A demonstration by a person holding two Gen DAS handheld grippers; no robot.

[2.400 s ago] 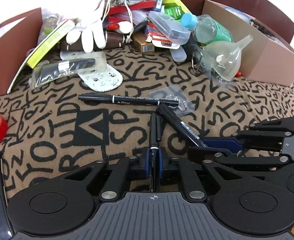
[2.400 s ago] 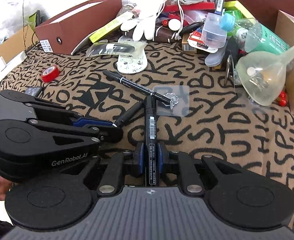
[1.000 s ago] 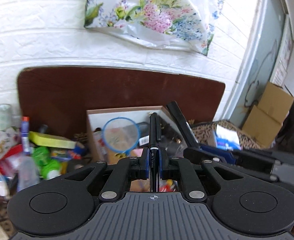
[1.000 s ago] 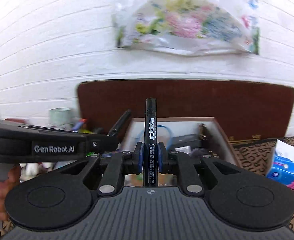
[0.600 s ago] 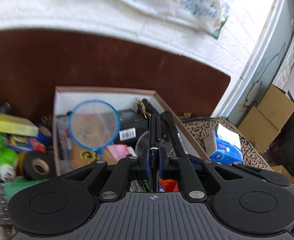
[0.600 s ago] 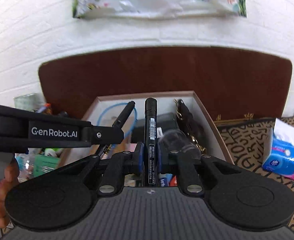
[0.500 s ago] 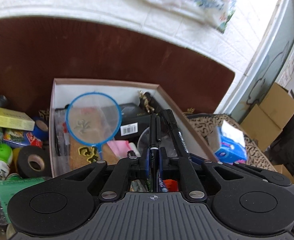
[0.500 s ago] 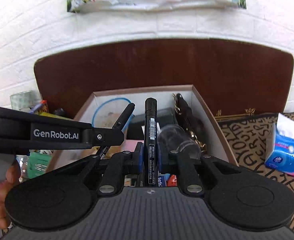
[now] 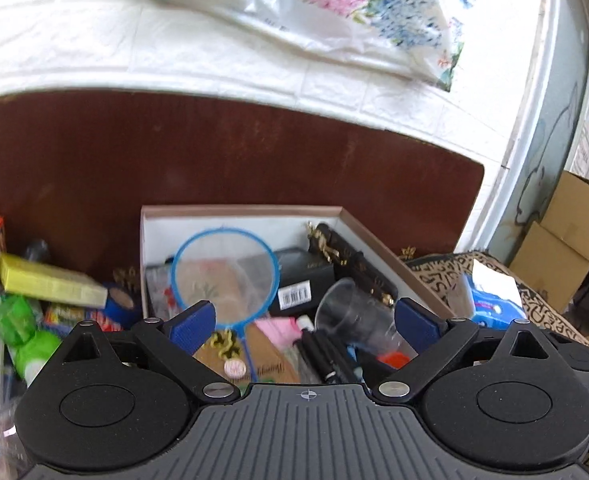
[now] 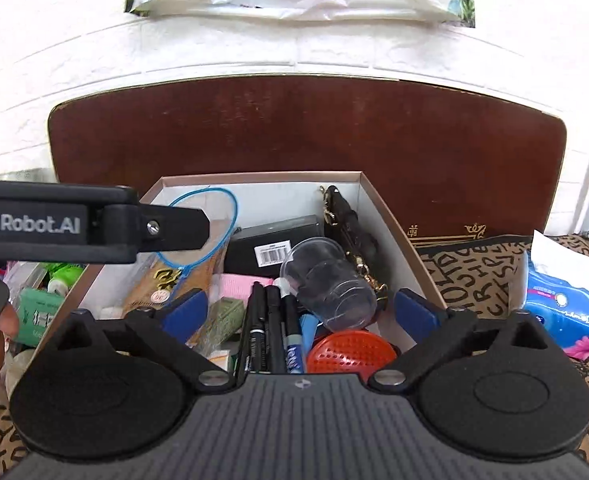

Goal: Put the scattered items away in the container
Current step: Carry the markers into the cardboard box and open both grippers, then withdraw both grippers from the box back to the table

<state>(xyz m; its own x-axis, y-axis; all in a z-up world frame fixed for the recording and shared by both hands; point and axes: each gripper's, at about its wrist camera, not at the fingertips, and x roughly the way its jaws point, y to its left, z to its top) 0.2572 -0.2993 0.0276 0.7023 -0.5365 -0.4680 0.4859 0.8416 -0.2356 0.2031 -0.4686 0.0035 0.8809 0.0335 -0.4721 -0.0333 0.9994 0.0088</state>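
Note:
Both grippers hang open and empty over the open cardboard box (image 9: 198, 212) (image 10: 382, 208). My left gripper (image 9: 305, 318) has its blue pads wide apart. My right gripper (image 10: 300, 307) is equally wide open. Two black markers (image 10: 264, 326) lie side by side in the box's near end, next to a blue-labelled pen (image 10: 292, 338); the markers also show in the left wrist view (image 9: 326, 354). The left gripper's body (image 10: 94, 230) crosses the right wrist view at the left.
The box also holds a blue-rimmed net (image 9: 224, 276), a clear plastic cup (image 10: 328, 280), a black case (image 10: 270, 248), a red round lid (image 10: 352, 350) and a black chain strap (image 10: 346, 224). A tissue pack (image 10: 562, 308) lies right of the box. Clutter (image 9: 34, 292) lies left of it.
Both grippers have opened and let go of their black markers, which now lie in the box. Before that, both carried the markers from the cloth up over the box.

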